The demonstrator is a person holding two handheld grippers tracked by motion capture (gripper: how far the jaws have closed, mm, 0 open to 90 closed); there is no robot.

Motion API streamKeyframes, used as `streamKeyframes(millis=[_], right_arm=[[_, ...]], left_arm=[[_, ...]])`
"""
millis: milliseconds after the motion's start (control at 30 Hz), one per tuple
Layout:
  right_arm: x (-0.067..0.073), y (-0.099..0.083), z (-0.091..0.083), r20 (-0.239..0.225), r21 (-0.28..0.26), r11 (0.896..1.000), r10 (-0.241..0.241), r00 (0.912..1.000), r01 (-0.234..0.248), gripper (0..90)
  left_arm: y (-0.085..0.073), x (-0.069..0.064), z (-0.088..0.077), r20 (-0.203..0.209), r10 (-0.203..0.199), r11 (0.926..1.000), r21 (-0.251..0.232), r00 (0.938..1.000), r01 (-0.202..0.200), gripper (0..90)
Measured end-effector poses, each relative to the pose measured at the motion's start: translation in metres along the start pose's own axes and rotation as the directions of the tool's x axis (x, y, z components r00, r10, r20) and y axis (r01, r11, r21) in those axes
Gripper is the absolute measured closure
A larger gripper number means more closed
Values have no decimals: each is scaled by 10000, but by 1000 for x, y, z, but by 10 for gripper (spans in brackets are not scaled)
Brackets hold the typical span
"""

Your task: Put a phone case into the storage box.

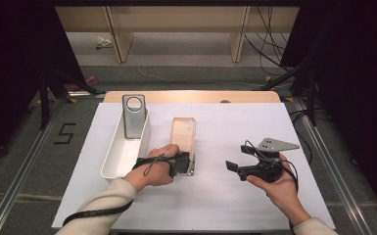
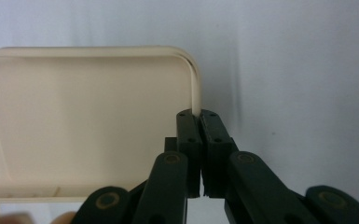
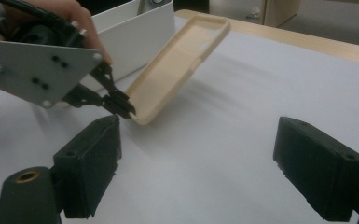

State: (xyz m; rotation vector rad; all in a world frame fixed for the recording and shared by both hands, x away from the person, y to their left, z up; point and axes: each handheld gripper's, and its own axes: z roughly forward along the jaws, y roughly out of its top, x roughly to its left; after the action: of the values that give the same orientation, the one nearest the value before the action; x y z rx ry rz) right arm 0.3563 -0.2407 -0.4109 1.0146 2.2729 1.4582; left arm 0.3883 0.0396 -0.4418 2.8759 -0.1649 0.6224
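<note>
The left gripper (image 3: 119, 103) is clamped on the rim of the beige phone case (image 1: 183, 135), tilting it off the table (image 1: 235, 196) middle, likely bound for the white bin (image 1: 122, 152) alongside, while the right gripper (image 1: 235, 167) waits with jaws apart.

"5" on the floor (image 1: 64, 133)

Phone case (image 1: 183, 132) right of bin (image 1: 111, 169) — second case (image 1: 134, 117) standing inside it, table (image 1: 225, 196) beneath.
</note>
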Motion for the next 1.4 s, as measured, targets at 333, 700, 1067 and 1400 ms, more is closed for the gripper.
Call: streamKeyframes(millis=[333,700,1067,1400], right_arm=[[1,0,2,-4,76,10000,29,10000,-29,161],[1,0,3,-2,84,10000,33,10000,-33,161],[2,2,11,39,182,9998,0,10000,-1,161],[-7,17,40,39,126,9987,484,9988,-484,168]], left_arm=[[-8,-22,-14,-208,-312,9980,-548,9993,300,875],[-7,-31,-18,-295,-185,9980,-609,9994,166,875],[-3,-32,-23,-296,-162,9969,-774,9994,139,875],[11,-38,-28,-304,34,9941,-1086,9995,-67,875]])
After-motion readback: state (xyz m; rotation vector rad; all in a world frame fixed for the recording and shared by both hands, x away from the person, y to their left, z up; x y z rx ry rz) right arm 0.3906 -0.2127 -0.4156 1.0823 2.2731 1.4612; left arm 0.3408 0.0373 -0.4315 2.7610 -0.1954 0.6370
